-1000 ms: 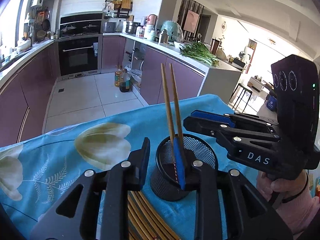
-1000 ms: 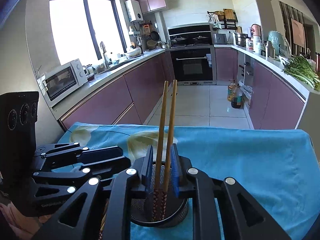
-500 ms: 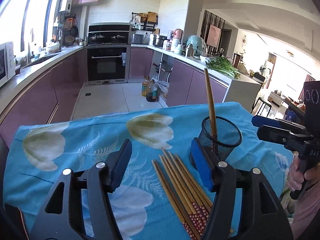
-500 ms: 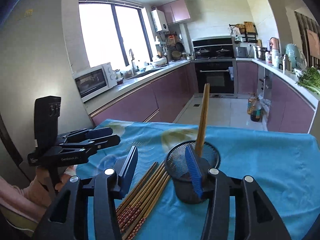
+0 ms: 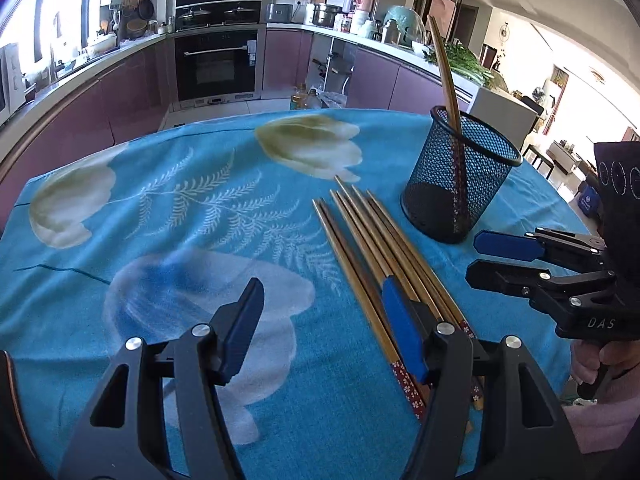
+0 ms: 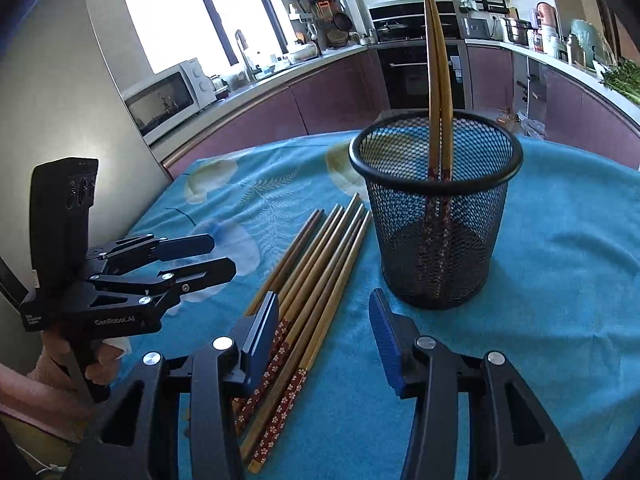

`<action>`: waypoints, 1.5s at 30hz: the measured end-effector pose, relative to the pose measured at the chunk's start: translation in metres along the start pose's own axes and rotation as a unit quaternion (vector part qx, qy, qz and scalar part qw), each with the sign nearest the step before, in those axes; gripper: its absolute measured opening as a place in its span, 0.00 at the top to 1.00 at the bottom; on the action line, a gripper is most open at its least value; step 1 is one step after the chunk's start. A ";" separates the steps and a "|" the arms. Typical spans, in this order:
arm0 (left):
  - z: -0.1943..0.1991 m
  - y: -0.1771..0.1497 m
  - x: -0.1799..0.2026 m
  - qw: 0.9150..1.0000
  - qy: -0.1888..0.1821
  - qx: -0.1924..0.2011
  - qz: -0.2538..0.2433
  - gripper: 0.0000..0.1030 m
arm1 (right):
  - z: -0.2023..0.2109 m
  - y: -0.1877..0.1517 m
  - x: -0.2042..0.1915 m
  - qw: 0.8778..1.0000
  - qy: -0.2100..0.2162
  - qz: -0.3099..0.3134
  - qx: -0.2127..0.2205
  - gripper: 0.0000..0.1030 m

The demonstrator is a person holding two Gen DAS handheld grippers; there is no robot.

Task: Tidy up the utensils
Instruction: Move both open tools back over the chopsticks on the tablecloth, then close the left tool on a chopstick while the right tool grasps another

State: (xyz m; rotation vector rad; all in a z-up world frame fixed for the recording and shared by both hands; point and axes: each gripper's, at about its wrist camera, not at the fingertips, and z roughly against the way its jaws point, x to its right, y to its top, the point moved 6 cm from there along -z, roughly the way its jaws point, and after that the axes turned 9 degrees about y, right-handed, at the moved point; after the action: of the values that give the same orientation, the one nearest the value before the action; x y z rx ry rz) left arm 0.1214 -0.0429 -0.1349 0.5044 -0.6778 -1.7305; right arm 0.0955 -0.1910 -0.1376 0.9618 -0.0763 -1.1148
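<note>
A black mesh cup (image 5: 456,184) (image 6: 436,240) stands upright on the blue flowered tablecloth (image 5: 180,200). Two wooden chopsticks (image 5: 448,76) (image 6: 438,80) lean inside it. Several more chopsticks (image 5: 360,240) (image 6: 316,256) lie side by side on the cloth, left of the cup. My left gripper (image 5: 322,332) (image 6: 222,256) is open low over the cloth, its right finger above the bundle's patterned ends. My right gripper (image 6: 322,340) (image 5: 476,258) hangs over those ends with its jaws closing. The ends lie between its pads, and neither pad presses on them.
A person's hands in pink sleeves (image 5: 600,364) (image 6: 60,364) hold both grippers at the table's near side. Behind the table runs a kitchen with purple cabinets, an oven (image 5: 216,64) and a microwave (image 6: 168,96). The cloth drops off at the far edge.
Both grippers let go of the chopstick pair in the cup and opened. They drew back and sank toward the bundle on the cloth. The pair now leans in the cup.
</note>
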 end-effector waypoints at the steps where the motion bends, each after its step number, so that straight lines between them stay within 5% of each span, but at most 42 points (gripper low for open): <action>1: -0.002 -0.002 0.001 1.000 0.001 -0.003 -0.002 0.41 | 0.000 -0.001 0.000 1.000 -0.003 -0.001 -0.002 0.57; 15: -0.023 -0.012 0.011 0.999 0.007 -0.037 -0.016 0.41 | -0.020 -0.010 0.005 0.999 -0.034 -0.006 -0.023 0.62; 26: -0.030 -0.014 0.012 0.999 0.011 -0.037 -0.021 0.42 | -0.023 -0.011 0.005 0.998 -0.052 0.008 -0.034 0.68; 31: -0.032 -0.014 0.007 0.999 0.018 -0.043 -0.020 0.51 | -0.020 -0.011 0.008 0.997 -0.066 0.008 -0.039 0.71; 45: -0.037 -0.010 0.014 0.999 0.005 -0.041 -0.030 0.48 | -0.023 -0.009 0.006 0.997 -0.067 0.011 -0.041 0.71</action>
State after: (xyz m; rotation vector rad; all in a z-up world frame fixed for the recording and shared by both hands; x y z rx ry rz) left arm 0.1347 -0.0610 -0.1689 0.4813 -0.5874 -1.8018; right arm 0.1031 -0.1824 -0.1607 0.8113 -0.1485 -1.1535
